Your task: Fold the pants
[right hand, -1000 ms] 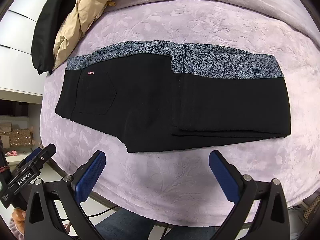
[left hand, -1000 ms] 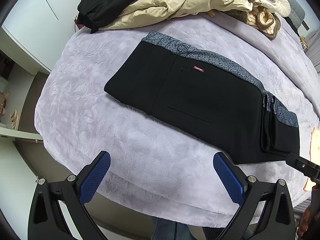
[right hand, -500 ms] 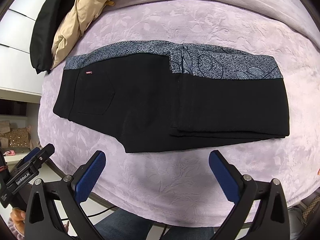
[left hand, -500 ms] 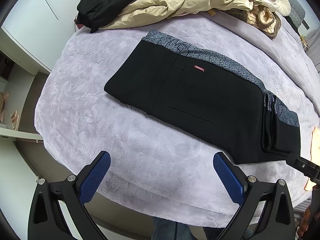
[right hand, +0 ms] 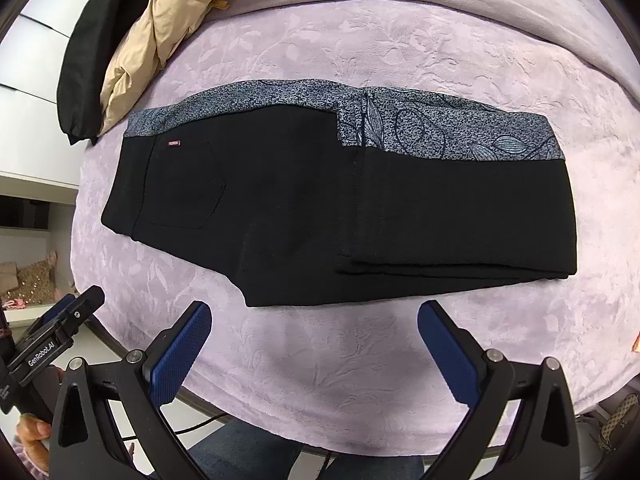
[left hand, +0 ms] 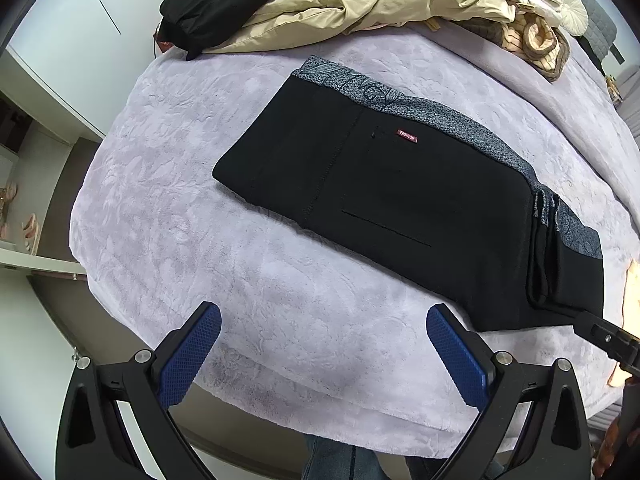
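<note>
While jaws gape, pants (right hand: pixel 320 208) folded, bedspread (right hand: pixel 320 360) bare.

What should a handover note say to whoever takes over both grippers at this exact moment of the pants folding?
Left gripper: jaws wide open, empty, above the near edge of the lilac embossed bedspread.
Right gripper: jaws open, empty, just short of the pants.
Black pants with grey patterned waistband: flat mid-bed, touched by neither gripper. The leg end is already folded over the right part; the pocket side is a single layer.
Left to do: probably one more fold to make a compact stack.
</note>
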The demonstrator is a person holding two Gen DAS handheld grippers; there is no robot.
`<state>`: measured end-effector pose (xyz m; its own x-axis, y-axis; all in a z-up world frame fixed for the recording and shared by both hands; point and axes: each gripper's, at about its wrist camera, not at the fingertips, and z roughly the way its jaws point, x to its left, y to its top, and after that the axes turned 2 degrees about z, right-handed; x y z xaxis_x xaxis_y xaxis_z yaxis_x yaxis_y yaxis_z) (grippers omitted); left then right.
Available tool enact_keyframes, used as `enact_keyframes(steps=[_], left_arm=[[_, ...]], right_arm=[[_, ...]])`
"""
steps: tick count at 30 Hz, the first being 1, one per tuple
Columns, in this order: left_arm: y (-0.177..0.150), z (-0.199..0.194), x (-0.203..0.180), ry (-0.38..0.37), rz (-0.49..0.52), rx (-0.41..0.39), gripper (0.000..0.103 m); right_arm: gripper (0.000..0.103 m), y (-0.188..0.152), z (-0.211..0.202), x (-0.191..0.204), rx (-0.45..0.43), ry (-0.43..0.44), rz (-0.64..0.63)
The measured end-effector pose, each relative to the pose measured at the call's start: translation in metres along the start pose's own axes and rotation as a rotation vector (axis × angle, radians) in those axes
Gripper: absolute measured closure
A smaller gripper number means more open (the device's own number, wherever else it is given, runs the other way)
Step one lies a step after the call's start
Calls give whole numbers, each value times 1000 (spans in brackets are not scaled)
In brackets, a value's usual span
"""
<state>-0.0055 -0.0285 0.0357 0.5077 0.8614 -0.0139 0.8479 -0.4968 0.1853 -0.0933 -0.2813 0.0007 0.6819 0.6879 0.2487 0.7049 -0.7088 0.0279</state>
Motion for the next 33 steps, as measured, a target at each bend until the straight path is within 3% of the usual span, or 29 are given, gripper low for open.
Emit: enact_keyframes(steps=[14, 22, 33], left_arm=[[15, 21, 31, -59, -61, -11, 0], [25, 32, 36, -21, -57, 0, 0], [32, 41, 44, -66, -65, 7, 0]], right_arm=[[0, 3, 12, 5, 1, -54, -32], [0, 5, 20, 13, 18, -70, -49], [0, 7, 26, 19, 17, -101, -45]])
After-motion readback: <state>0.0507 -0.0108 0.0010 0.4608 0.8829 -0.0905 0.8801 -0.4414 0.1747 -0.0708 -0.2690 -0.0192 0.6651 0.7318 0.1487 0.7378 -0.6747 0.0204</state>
